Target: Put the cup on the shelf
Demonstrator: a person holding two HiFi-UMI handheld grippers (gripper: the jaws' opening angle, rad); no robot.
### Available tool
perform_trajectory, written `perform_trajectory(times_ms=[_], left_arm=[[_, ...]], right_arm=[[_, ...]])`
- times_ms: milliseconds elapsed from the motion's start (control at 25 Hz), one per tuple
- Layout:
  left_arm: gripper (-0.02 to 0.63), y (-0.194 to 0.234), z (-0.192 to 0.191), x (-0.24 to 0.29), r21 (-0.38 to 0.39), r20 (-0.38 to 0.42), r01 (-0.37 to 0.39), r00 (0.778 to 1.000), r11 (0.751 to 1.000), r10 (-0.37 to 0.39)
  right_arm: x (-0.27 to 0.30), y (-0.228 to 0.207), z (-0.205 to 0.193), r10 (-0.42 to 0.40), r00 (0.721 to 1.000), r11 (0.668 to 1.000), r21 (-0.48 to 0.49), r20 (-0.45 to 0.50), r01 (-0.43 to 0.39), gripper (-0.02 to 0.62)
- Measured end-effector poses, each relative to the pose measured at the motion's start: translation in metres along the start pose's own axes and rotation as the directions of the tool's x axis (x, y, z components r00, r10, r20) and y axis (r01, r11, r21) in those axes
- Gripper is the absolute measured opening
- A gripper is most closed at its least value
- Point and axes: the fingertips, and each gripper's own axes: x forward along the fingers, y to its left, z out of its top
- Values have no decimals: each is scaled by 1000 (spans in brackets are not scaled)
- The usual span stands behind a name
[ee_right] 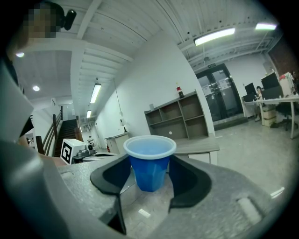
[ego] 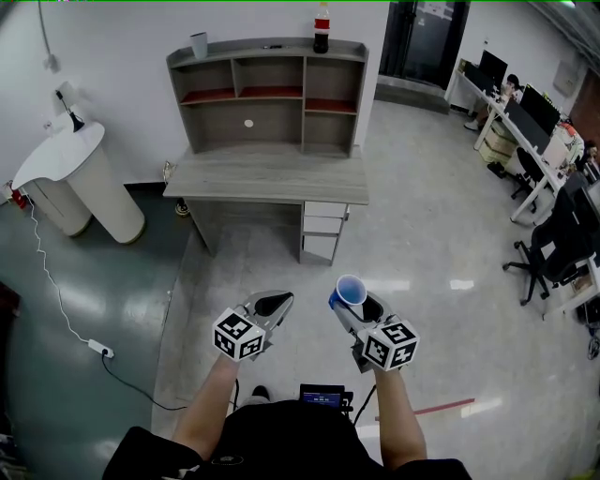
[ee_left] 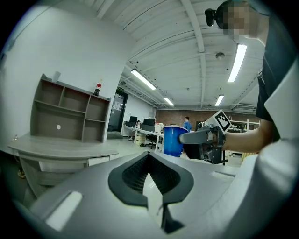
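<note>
Squarely between right tongs: blue cup.

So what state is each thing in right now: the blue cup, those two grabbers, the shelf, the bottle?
blue cup: upright, looks empty, clamped between the right jaws.
right gripper: shut on the blue cup.
left gripper: shut, holding nothing.
shelf: open-fronted, blue cup not yet on it.
bottle: upright on the shelf top.
grey cup: upright on the shelf top.
</note>
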Motion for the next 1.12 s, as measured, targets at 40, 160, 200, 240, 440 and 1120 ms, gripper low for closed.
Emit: perform_trajectory(times_ms=[40, 160, 200, 240, 440, 1120], left_arm=[[-9, -2, -1, 2, -1, 0, -2, 1000, 1000, 2], [-9, -8, -2, 4, -11, 8, -3, 1000, 1000, 3], [-9, -9, -3, 4, -16, 11, -5, 1000, 1000, 5], [-8, -9, -4, 4, -21, 12, -7, 1000, 1000, 7], [-5, -8, -7, 5, -33, 10, 4, 1000, 999, -4], [2, 82, 5, 46, -34, -2, 75, 997, 997, -75]], right_arm=[[-1, -2, -1, 0, 1000, 1000, 2, -1, 0, 258], [-5, -7, -4, 5, 1000, 1000, 8, -5, -5, 258], [-6, -7, -5, 7, 1000, 1000, 10, -6, -7, 258], [-6, -8, -6, 8, 1000, 1000, 12, -7, -8, 258], [-4, -14, -8, 2, 1000, 1000, 25, -7, -2, 258], [69, -46, 20, -80, 997, 996, 26, -3, 80, 258]])
